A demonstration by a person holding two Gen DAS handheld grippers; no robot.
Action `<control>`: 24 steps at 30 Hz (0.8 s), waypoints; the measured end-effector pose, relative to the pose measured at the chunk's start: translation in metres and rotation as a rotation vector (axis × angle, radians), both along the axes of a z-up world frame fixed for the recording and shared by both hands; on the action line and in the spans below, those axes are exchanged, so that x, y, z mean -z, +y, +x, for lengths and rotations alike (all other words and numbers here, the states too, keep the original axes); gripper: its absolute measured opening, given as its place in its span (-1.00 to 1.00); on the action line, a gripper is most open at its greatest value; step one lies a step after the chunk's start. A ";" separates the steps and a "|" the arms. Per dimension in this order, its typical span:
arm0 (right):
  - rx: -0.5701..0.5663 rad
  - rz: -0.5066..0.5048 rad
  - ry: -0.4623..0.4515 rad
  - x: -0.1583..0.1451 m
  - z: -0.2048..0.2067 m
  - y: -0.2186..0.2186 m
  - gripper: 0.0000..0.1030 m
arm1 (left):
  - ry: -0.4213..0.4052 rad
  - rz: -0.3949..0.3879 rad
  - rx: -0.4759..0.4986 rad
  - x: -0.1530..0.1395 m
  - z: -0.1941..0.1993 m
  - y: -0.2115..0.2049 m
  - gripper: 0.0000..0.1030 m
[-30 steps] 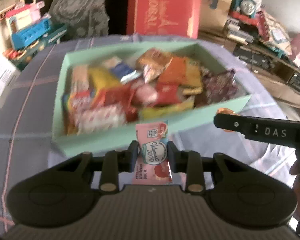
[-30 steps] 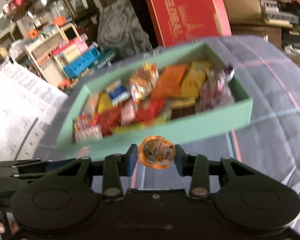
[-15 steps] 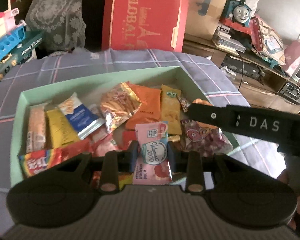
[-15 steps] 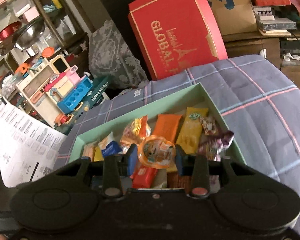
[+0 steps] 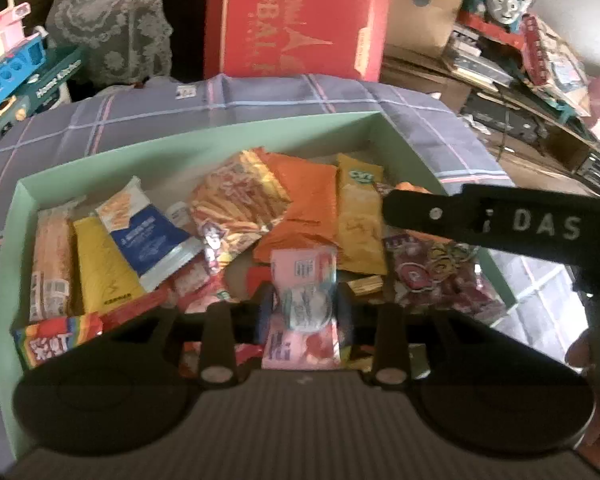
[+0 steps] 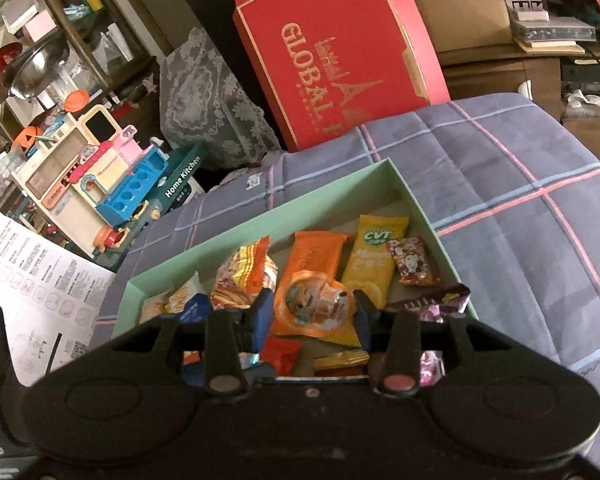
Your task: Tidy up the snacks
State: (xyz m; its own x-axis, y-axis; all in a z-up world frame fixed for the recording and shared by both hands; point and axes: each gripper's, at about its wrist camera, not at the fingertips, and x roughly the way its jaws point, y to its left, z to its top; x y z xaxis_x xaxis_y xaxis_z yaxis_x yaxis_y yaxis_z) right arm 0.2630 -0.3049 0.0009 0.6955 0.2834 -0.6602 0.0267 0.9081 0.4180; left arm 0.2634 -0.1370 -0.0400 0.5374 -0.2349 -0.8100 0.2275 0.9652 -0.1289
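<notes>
Snacks fill most of the mint-green box (image 5: pixel 204 142), which sits on a purple plaid cloth (image 6: pixel 520 184) with a red "GLOBAL" gift box (image 6: pixel 340 52) leaning behind it. Both grippers hang over the box, each loaded — so the step in hand looks like the drop-off, not a pick.

The left gripper (image 5: pixel 303 304) has its fingers closed onto a pink sachet (image 5: pixel 302 280), pinched across its middle so the packet stands upright between the pads. It hangs above the near middle of the box, over a red wrapper, with the blue-and-white packet (image 5: pixel 148 232) to its left.

The right gripper (image 6: pixel 314 310) is clamped on a small round orange jelly cup (image 6: pixel 314 304), foil lid facing the camera. It hovers over the right half of the box, above the orange packet (image 6: pixel 320 248) and beside the yellow CVT sachet (image 6: pixel 374 256). In the left wrist view its black body crosses the right side of the box.

Judging by the layout, each item next needs lowering into a bare patch of the box floor, then the fingers parted. The pile is loose and overlapping, so the pieces could slide onto neighbours; the two tools are also close enough that one should release first.
</notes>
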 end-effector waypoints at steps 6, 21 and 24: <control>0.011 -0.005 -0.046 -0.007 -0.010 0.001 0.97 | -0.016 0.039 -0.087 -0.001 -0.005 0.009 1.00; 0.034 -0.041 -0.032 -0.020 -0.051 -0.003 1.00 | -0.021 0.070 -0.116 -0.016 -0.058 0.036 1.00; 0.036 -0.045 -0.033 -0.024 -0.065 -0.003 1.00 | -0.031 0.063 -0.115 -0.021 -0.072 0.041 1.00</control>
